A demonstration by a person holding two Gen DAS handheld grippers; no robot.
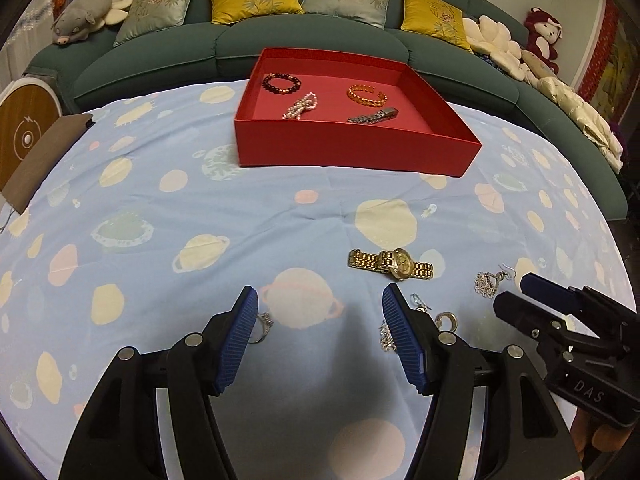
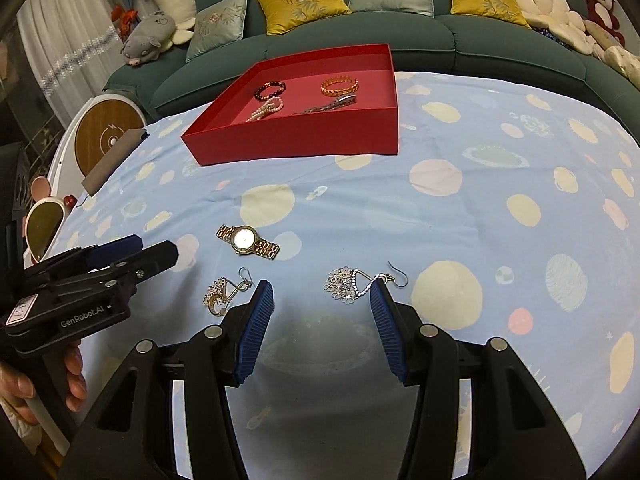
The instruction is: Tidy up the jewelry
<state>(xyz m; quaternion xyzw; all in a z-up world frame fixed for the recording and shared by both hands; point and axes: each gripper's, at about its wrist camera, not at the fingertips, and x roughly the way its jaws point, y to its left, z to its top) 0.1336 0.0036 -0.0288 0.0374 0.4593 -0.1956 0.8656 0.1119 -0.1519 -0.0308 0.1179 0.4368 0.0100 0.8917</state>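
My left gripper hovers open over the blue cloth with nothing between its fingers. A silver ring lies by its left finger and a gold earring is half hidden behind its right one. A gold watch lies just ahead. My right gripper is open too, low over the cloth. A silver flower earring lies at its right fingertip and the gold earring sits left of its left finger. The red box at the back holds several bracelets and a watch band.
A small ring lies between the two grippers. The right gripper shows at the left view's right edge. The table is covered by a planet-print cloth. A green sofa with cushions runs behind it. A hand grips the left tool.
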